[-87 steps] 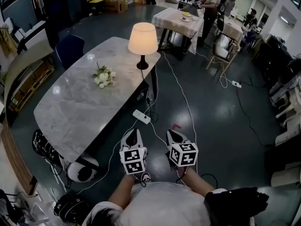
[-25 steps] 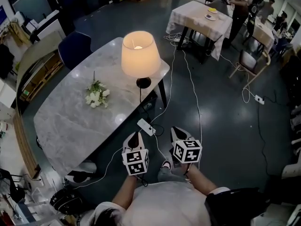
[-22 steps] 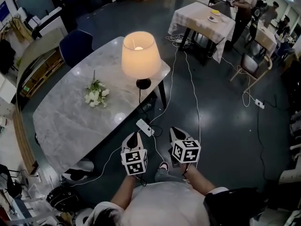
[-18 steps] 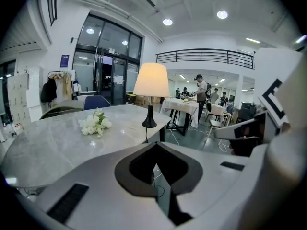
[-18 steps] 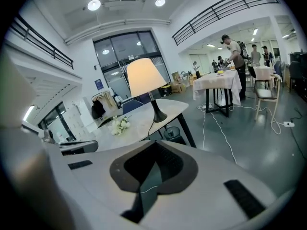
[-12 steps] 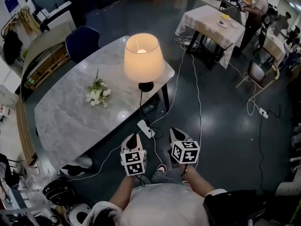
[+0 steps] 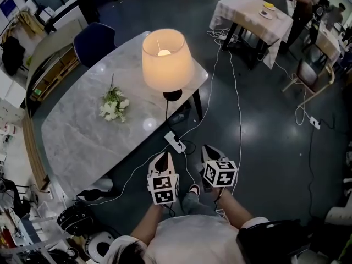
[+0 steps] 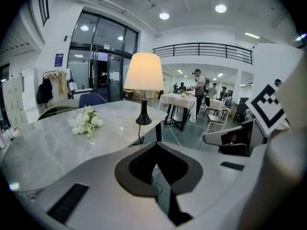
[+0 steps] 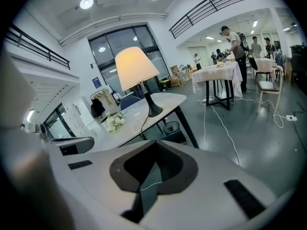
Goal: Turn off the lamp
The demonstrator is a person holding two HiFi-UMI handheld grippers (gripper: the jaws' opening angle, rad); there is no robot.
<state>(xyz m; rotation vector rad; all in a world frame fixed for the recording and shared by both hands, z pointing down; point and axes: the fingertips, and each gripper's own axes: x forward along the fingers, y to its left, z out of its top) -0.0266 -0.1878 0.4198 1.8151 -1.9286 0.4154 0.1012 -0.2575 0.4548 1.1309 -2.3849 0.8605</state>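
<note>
Cream-shaded lamp being shown lit, well apart. Left gripper, right gripper being held shut, empty. Power strip near feet possibly being kicked, lamp toppled.

I see dark glossy floor, grey marble desk, blue chair behind it, cloth-covered table far right. Tall glass doors, round ceiling spots lit, mezzanine railing.

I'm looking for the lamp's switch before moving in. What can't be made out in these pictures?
- Switch on the lamp: head view, the shade covers the socket; both gripper views, too small.
- Where its cord plugs in: head view, too thin to follow to the power strip.
</note>
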